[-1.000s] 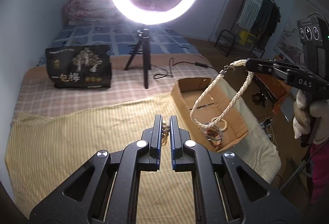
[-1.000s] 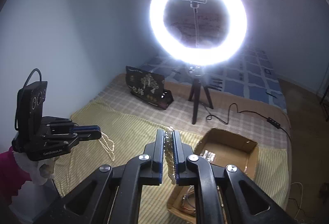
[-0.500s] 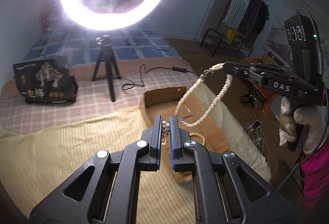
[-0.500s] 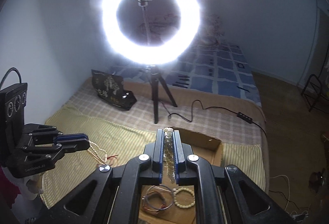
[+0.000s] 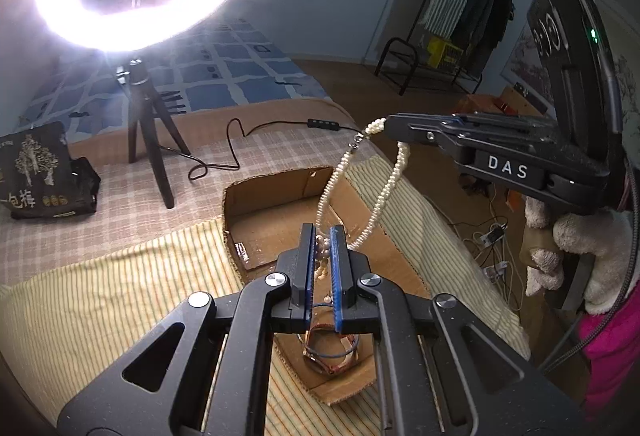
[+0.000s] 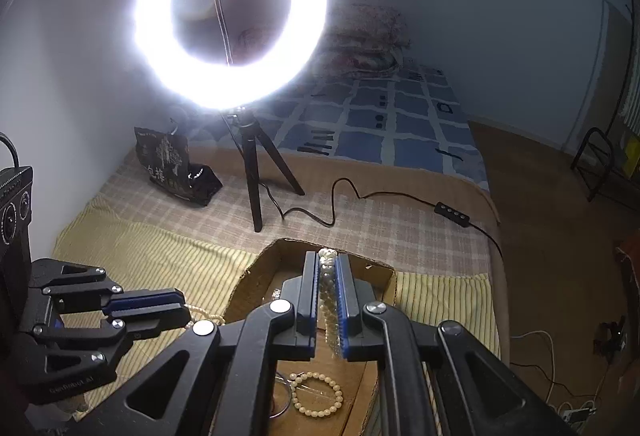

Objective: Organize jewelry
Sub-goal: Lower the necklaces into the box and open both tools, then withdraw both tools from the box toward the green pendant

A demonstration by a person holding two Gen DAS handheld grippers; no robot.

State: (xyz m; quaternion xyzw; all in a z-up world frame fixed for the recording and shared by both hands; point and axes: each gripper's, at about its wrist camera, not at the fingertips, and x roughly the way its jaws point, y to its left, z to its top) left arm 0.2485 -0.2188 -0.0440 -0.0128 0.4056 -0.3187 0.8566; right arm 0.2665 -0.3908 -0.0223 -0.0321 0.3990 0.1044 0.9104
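A white pearl necklace (image 5: 390, 184) hangs from my right gripper (image 5: 390, 126), which is shut on it above the open cardboard box (image 5: 280, 192). In the right wrist view the pearls (image 6: 328, 288) sit clamped between the right gripper's (image 6: 328, 268) fingers. My left gripper (image 5: 322, 236) is shut on a string of beads (image 5: 321, 248) and is over the box; in the right wrist view it (image 6: 182, 310) is at the lower left with pearls trailing from it. A cream bead bracelet (image 6: 316, 394) and thin bangles (image 5: 330, 350) lie in the box.
The box rests on a yellow striped cloth (image 5: 120, 300) on a bed. A lit ring light on a tripod (image 5: 146, 132) stands behind it, its cable (image 5: 256, 132) running right. A black printed bag (image 5: 40, 172) lies at far left. A clothes rack (image 5: 452, 36) stands beyond the bed.
Both grippers have moved over the box with their strings of beads. The right gripper has come closer to the left, and the necklace now hangs into the box.
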